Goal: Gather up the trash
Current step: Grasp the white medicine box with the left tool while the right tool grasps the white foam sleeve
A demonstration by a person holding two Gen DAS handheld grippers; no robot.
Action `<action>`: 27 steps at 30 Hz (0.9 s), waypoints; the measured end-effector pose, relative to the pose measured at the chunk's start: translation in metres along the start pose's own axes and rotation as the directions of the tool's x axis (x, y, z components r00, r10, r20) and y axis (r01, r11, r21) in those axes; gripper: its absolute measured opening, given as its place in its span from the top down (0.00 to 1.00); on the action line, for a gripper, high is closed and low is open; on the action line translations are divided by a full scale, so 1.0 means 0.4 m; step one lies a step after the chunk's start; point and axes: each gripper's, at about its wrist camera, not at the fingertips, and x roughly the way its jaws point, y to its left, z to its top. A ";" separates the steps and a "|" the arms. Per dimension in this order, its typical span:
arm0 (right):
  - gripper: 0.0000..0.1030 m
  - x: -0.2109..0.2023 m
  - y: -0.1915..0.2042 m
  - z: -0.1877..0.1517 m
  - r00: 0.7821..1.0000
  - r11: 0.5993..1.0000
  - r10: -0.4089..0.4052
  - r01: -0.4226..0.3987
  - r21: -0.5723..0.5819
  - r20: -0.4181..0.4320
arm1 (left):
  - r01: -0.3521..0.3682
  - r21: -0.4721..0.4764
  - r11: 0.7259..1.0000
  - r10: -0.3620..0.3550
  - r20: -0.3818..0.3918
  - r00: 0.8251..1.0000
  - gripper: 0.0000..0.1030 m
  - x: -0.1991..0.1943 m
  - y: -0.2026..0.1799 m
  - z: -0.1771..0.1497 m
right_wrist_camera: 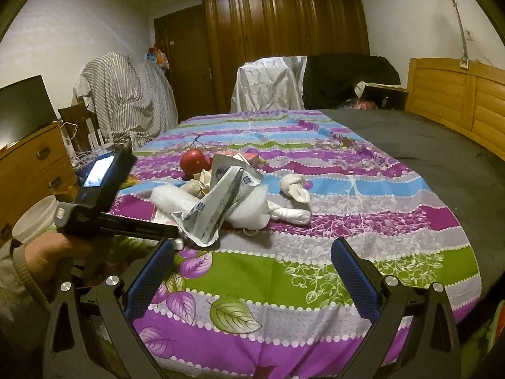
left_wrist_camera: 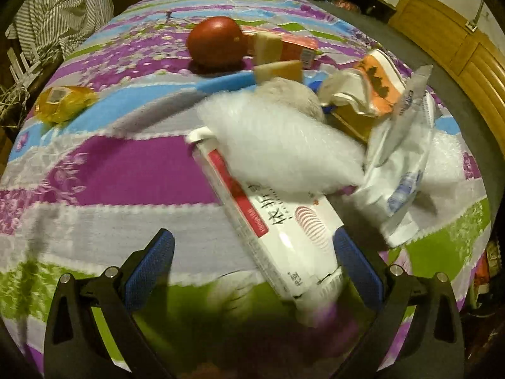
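A pile of trash lies on the striped bedspread (left_wrist_camera: 126, 177). In the left wrist view a white and red box (left_wrist_camera: 277, 221) lies nearest, with bubble wrap (left_wrist_camera: 277, 145) over its far end and a torn white and blue plastic wrapper (left_wrist_camera: 397, 170) to the right. My left gripper (left_wrist_camera: 252, 255) is open, its right finger next to the box's near end. In the right wrist view the same pile shows with a silver and blue wrapper (right_wrist_camera: 221, 202), bubble wrap (right_wrist_camera: 252, 205) and crumpled tissues (right_wrist_camera: 293, 189). My right gripper (right_wrist_camera: 252, 262) is open and empty, short of the pile.
A red apple (left_wrist_camera: 216, 41), an orange carton (left_wrist_camera: 284, 47), wedges of cheese (left_wrist_camera: 281, 69) and a yellow packet (left_wrist_camera: 63, 102) lie on the spread. A wooden headboard (right_wrist_camera: 457, 101) is at right, a wardrobe (right_wrist_camera: 284, 31) behind, a dresser (right_wrist_camera: 28, 164) at left. The left-hand device (right_wrist_camera: 104, 202) reaches in from the left.
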 end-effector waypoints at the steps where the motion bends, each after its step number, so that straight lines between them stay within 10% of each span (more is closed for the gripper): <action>1: 0.04 0.012 -0.001 0.001 1.000 1.000 0.007 -0.007 0.001 -0.005 | -0.011 0.004 1.000 0.011 0.007 1.000 0.04 -0.007 0.016 -0.003; 11: 0.04 0.125 0.080 0.048 0.972 0.952 0.216 -0.231 -0.199 -0.095 | -0.019 0.053 0.998 0.017 0.037 0.999 0.05 -0.074 0.181 -0.021; 19: 0.18 0.292 0.123 0.150 0.867 0.860 0.430 -0.479 -0.179 -0.251 | 0.058 0.175 0.983 -0.059 0.001 0.998 0.06 -0.012 0.074 -0.003; 22: 0.36 0.337 0.146 0.164 0.850 0.843 0.438 -0.502 -0.194 -0.293 | 0.068 0.174 0.982 -0.070 0.004 0.998 0.21 -0.001 0.083 -0.007; 27: 0.37 0.409 0.228 0.185 0.819 0.799 0.447 -0.546 -0.253 -0.359 | 0.084 0.179 0.980 -0.086 0.003 0.996 0.44 -0.031 0.142 -0.010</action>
